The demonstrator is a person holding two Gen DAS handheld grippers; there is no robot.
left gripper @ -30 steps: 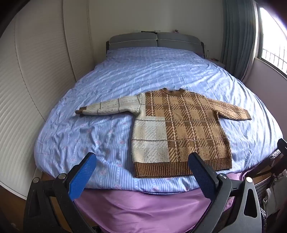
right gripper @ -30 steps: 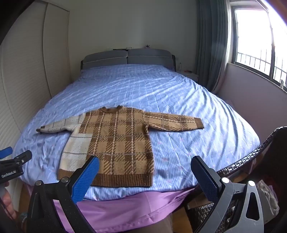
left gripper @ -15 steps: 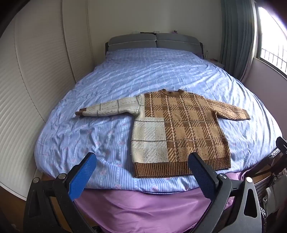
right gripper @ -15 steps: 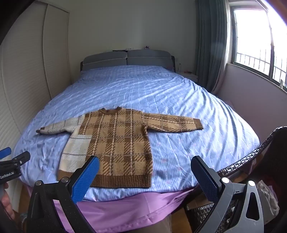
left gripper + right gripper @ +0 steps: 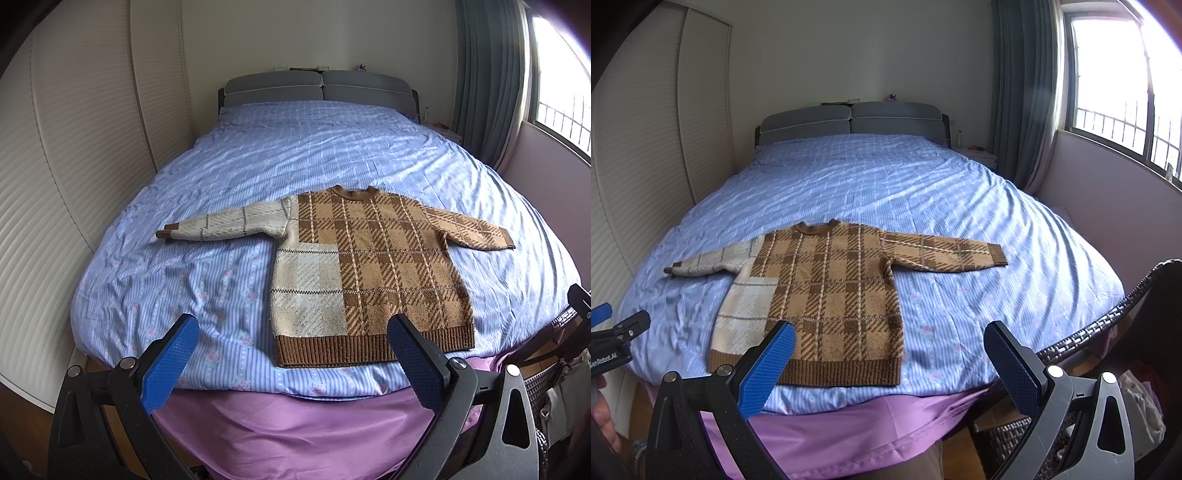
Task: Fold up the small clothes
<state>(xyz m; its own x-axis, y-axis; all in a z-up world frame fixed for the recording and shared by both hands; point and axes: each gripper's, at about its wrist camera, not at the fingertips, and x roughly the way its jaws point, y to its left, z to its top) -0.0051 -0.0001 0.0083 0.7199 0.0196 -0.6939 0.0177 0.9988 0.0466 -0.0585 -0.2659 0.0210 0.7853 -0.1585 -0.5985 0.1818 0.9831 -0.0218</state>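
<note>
Brown plaid sweater (image 5: 373,266) lies flat with both sleeves spread on the blue bed (image 5: 280,155), near its foot edge, while the left tongs (image 5: 291,354) and right tongs (image 5: 888,356) hover apart, holding nothing.

The sweater (image 5: 369,273) lies flat on the bed (image 5: 332,147), in the lower middle of the frame, hem toward the foot edge, collar toward the headboard (image 5: 317,83) at the top. Its sleeves spread left and right. A wardrobe (image 5: 74,147) fills the left side; curtains (image 5: 487,74) and a window (image 5: 561,92) stand upper right. A wicker chair (image 5: 1108,325) sits lower right, beside the bed.
</note>
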